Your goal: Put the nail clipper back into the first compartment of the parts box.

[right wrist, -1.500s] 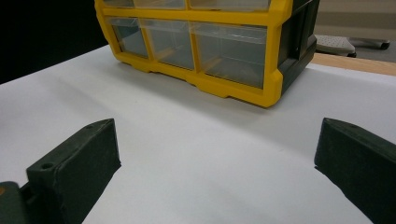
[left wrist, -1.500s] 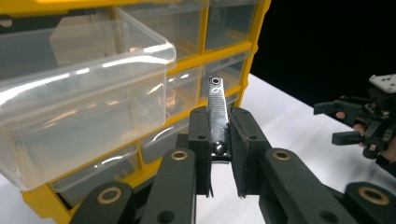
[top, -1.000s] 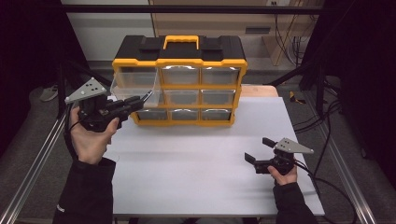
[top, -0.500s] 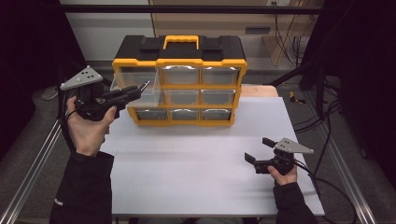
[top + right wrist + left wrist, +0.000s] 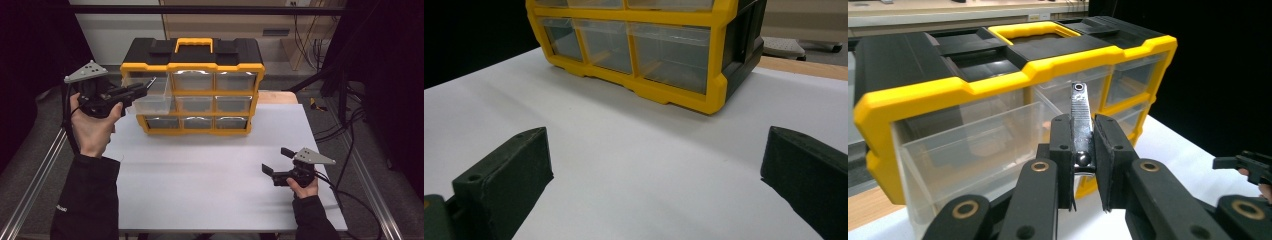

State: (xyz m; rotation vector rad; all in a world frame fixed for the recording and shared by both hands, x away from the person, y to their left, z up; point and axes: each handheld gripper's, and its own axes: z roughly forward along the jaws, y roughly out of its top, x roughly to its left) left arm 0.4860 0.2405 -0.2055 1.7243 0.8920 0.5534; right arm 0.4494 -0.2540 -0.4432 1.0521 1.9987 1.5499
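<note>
Now seeing the left gripper higher than 1 second ago: lifted from roughly middle-row level of the organizer to top-row level, tips now reaching over the front rim of the pulled-out drawer. Not seeing any shift in the drawer itself, still sticking out of the top-left slot of the 3 rows. Not seeing any move from the right gripper either.

Reading the lift as clearing the drawer wall, so probably lining up a drop into the drawer. Could equally be pulling away after a pick from it; not committing on that from these frames.

Checking the left gripper view: clamping hard on a small metal piece, 2 pads squeezing its lower end, shiny strip with a hole at its tip sticking up past the jaws. Looking like a nail clipper, not swearing to it. Hanging in the air over the near edge of the clear drawer, not touching plastic as far as visible.

Seeing the right gripper parked low over the white table, well apart from the organizer, jaws spread wide, gripping nothing, pointing at the bottom row in its own view.

Watching tilt of the metal piece before any release.
</note>
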